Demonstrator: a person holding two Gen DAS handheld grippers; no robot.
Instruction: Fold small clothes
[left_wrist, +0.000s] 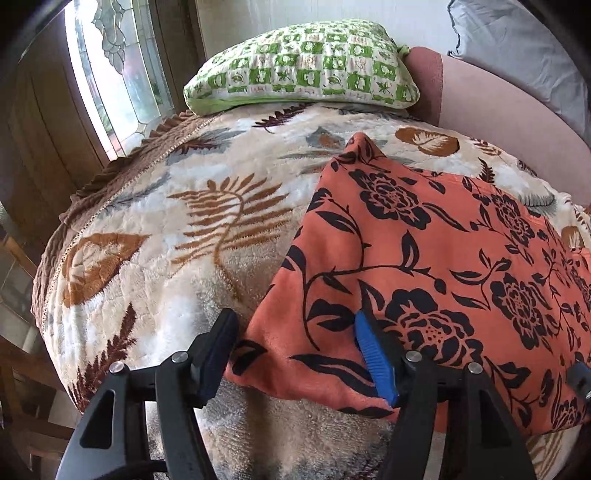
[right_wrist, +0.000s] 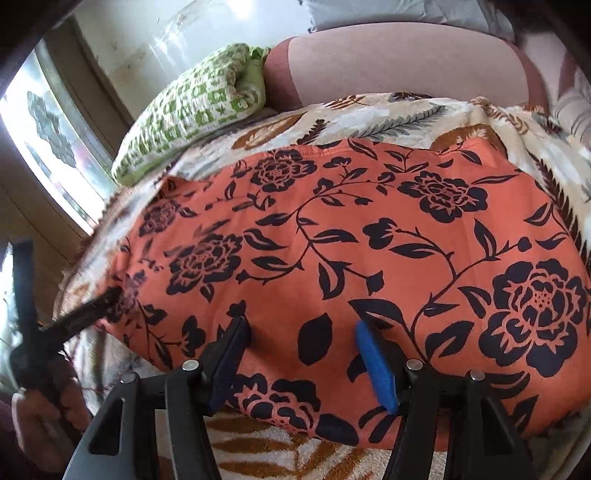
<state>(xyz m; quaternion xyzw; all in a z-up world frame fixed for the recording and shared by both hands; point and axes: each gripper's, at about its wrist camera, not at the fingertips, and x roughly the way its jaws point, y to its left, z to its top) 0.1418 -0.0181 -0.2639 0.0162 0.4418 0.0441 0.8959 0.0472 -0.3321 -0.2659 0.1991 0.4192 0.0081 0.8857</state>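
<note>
An orange cloth with black flowers (left_wrist: 424, 258) lies flat on a leaf-patterned blanket (left_wrist: 177, 221). My left gripper (left_wrist: 295, 332) is open, its jaws straddling the cloth's near left corner just above it. In the right wrist view the same cloth (right_wrist: 351, 236) fills the middle. My right gripper (right_wrist: 301, 336) is open over the cloth's near edge, holding nothing. The left gripper (right_wrist: 107, 299) also shows at the cloth's left edge, held by a hand.
A green checked pillow (left_wrist: 303, 70) lies at the far end of the bed, next to a pink headboard (left_wrist: 491, 107). A window (left_wrist: 118, 66) is on the left. The blanket's brown edge (left_wrist: 48, 280) drops off to the left.
</note>
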